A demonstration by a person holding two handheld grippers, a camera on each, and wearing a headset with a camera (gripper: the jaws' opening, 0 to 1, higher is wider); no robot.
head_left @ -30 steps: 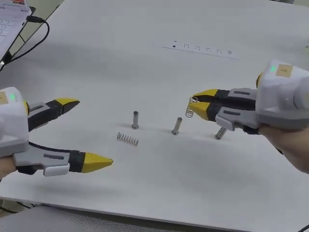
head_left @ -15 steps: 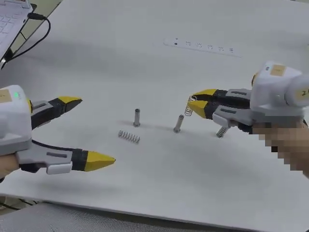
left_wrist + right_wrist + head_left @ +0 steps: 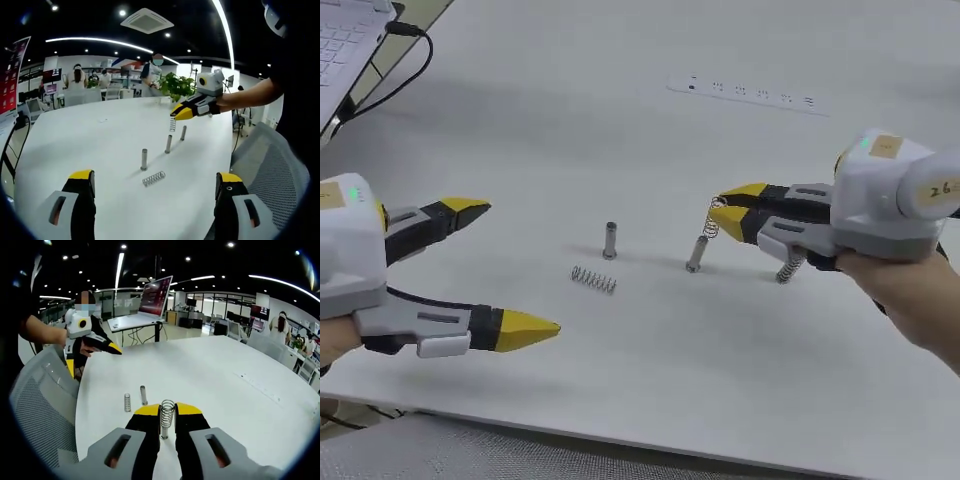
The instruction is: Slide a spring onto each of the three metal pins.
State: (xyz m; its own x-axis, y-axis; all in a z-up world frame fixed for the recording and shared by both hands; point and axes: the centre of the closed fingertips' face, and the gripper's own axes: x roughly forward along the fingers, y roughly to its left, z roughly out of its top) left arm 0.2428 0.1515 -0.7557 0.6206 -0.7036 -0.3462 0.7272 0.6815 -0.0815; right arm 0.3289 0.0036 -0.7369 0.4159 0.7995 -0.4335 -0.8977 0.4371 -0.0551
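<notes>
Spring (image 3: 712, 227) clamped in my right gripper (image 3: 728, 212) jaws, just above middle pin (image 3: 697, 254). My left gripper (image 3: 520, 267) jaws spread wide, empty. Second spring (image 3: 593, 280) lying on bench (image 3: 620, 120).

The left tool (image 3: 156, 176) holds its yellow-tipped jaws spread wide at the bottom of the view. Beyond them a loose spring (image 3: 153, 178) lies flat on the white counter (image 3: 90, 135). Past it three metal pins stand upright: the near pin (image 3: 144, 159), the middle pin (image 3: 168, 144) and the far pin (image 3: 183, 132). The right tool (image 3: 176, 115) reaches in from the right, its jaws closed on the held spring (image 3: 172, 124), which hangs just over the middle pin.
</notes>
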